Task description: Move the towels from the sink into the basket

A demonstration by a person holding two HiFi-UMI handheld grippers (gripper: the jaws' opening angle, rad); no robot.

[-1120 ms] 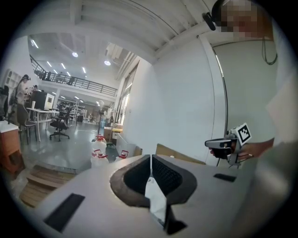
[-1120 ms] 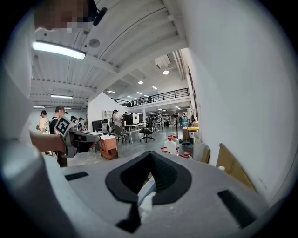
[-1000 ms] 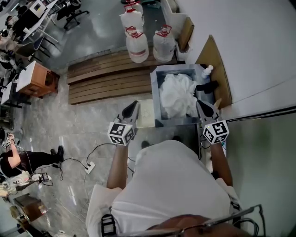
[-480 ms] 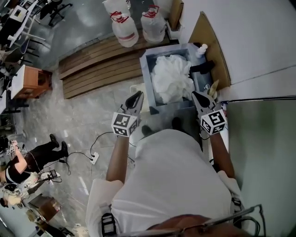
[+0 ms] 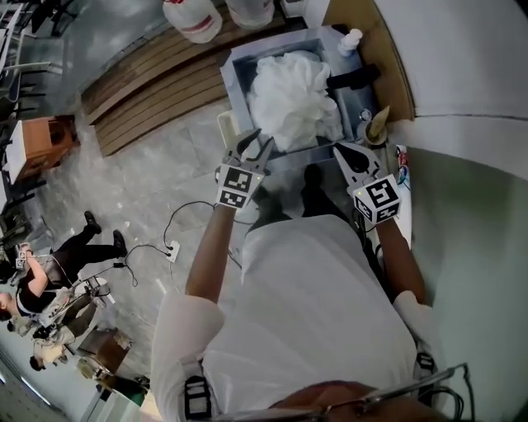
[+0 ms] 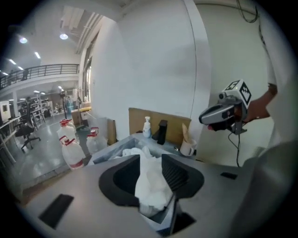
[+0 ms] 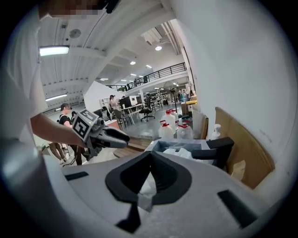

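Beside sink (image 5: 234, 78) | water jugs (image 5: 191, 18), cardboard (image 5: 388, 58) (against wall) | faucet (image 5: 355, 78) over towels (image 5: 289, 91)

Bright, even indoor light is filling all three views. A ceiling strip lamp (image 7: 58, 50) is glaring in the right gripper view. The towels (image 5: 293, 91) are nearly washing out white. Both gripper views are bending hard toward dark round borders; near foreground is blurring softly.
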